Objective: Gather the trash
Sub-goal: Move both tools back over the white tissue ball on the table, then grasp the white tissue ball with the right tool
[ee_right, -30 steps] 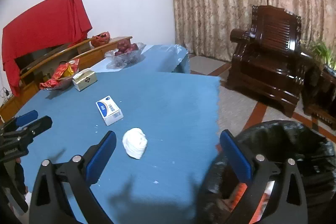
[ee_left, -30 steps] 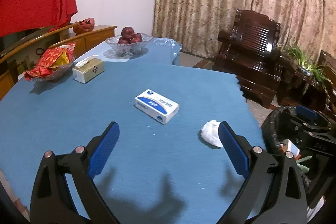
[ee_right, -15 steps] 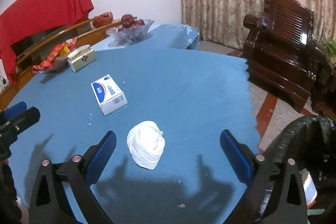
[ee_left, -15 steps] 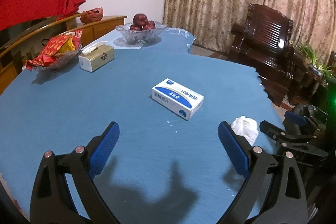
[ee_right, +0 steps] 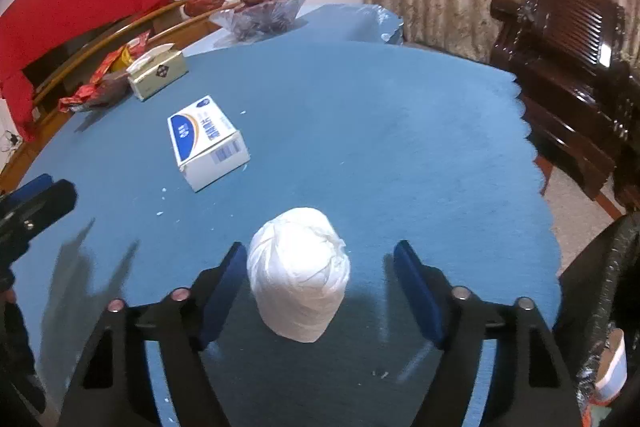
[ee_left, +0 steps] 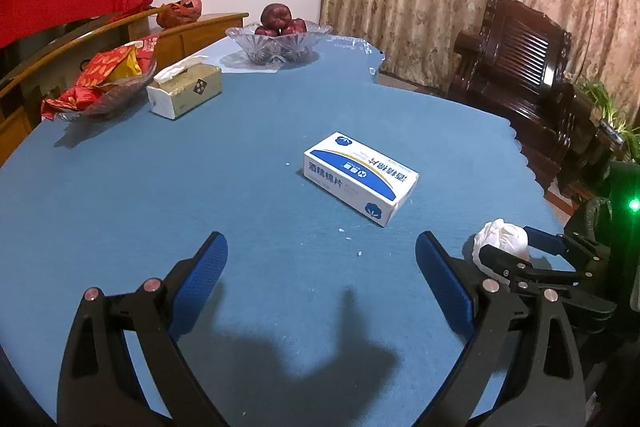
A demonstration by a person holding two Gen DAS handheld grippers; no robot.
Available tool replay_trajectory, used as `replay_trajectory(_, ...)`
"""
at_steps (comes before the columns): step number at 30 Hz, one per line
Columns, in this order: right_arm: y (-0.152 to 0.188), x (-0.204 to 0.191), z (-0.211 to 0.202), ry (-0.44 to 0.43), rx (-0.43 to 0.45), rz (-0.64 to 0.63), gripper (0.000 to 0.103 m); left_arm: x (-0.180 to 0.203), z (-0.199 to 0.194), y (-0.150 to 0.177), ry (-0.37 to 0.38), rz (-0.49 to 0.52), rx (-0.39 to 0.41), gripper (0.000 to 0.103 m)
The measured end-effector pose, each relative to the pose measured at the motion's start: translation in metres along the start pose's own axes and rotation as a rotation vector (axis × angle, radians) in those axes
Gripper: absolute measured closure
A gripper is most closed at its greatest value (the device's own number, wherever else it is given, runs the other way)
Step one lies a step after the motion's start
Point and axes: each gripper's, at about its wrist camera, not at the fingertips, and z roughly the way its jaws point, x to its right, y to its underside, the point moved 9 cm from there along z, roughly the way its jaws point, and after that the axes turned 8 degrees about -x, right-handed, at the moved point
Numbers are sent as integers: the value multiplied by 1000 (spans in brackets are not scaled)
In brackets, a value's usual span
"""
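our right gripper [ee_right: 318, 277] sits low over the blue tablecloth [ee_right: 380, 131] with its blue-padded fingers [ee_right: 418, 293] spread apart on either side of a crumpled white paper wad [ee_right: 300, 273]. the wad lies on the cloth between the fingers, near the table's front edge; the left pad looks very close to it, but we cannot tell whether it touches. a black-lined trash bin [ee_right: 600, 307] stands just off the table edge to the right, with a paper cup [ee_right: 612, 367] inside.

our left gripper [ee_left: 322, 277] hangs over bare cloth, fingers wide apart and holding nothing. ahead of it lies a white and blue box [ee_left: 360, 177] printed with chinese characters and a cotton-boll logo; in the right wrist view its end shows a barcode. small white crumbs [ee_left: 348, 237] dot the cloth beside it.

farther back we see a tissue box [ee_left: 186, 91] with a dark diamond label, a dish of red snack packets [ee_left: 102, 83] and a glass bowl of dark red fruit [ee_left: 280, 35].
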Motion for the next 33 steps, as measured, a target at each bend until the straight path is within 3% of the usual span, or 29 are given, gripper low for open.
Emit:
replay_trajectory(2, 1, -5, 1, -20, -8, -18, 43, 3, 6, -1, 3, 2, -8, 11)
replay_trajectory(4, 1, -11, 3, -48, -17, -37, 60, 7, 10, -3, 10, 3, -12, 11)
replay_trajectory(7, 2, -17, 2, -83, -20, -52, 69, 16, 18, -6, 20, 12, -18, 11)
replay_trajectory(20, -31, 11, -6, -62, 48, -19, 70, 40, 68, -22, 22, 15, -82, 10)
replay_trajectory(33, -36, 13, 8, -70, 39, -14, 70, 15, 93, -17, -44, -43, -155, 11)
